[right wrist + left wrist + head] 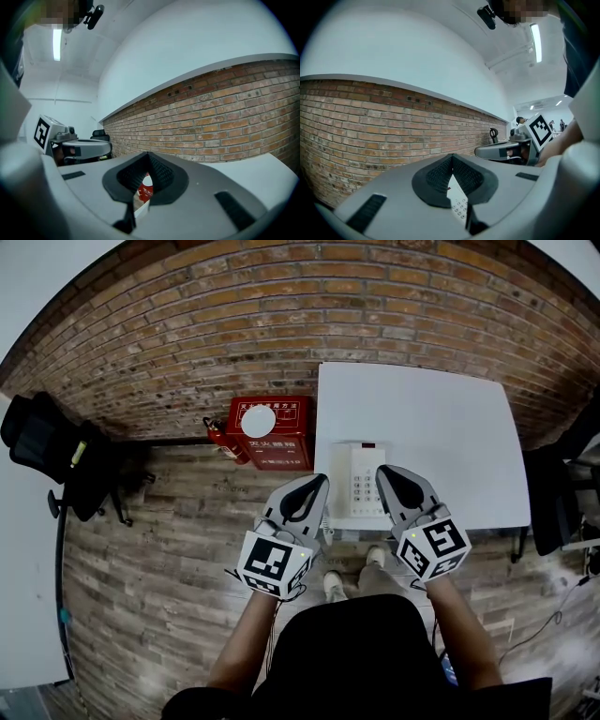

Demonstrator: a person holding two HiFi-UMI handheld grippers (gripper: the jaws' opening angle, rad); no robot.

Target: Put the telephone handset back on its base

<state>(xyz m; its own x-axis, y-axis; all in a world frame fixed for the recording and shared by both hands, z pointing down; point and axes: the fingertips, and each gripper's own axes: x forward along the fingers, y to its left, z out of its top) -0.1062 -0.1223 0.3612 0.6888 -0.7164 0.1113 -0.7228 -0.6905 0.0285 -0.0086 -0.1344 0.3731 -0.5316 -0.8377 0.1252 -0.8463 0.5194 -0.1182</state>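
A white telephone lies near the front edge of the white table, keypad to the right. Its left part, where the handset sits, is partly hidden by my left gripper, so I cannot tell how the handset lies. My left gripper hovers over the table's front left corner, jaws shut and empty; through the slit under its tips I see the keypad. My right gripper hangs just right of the phone, also shut with nothing held.
A red fire-equipment box with an extinguisher stands on the wood floor left of the table, against the brick wall. There is a black chair at far left and another seat at the table's right end.
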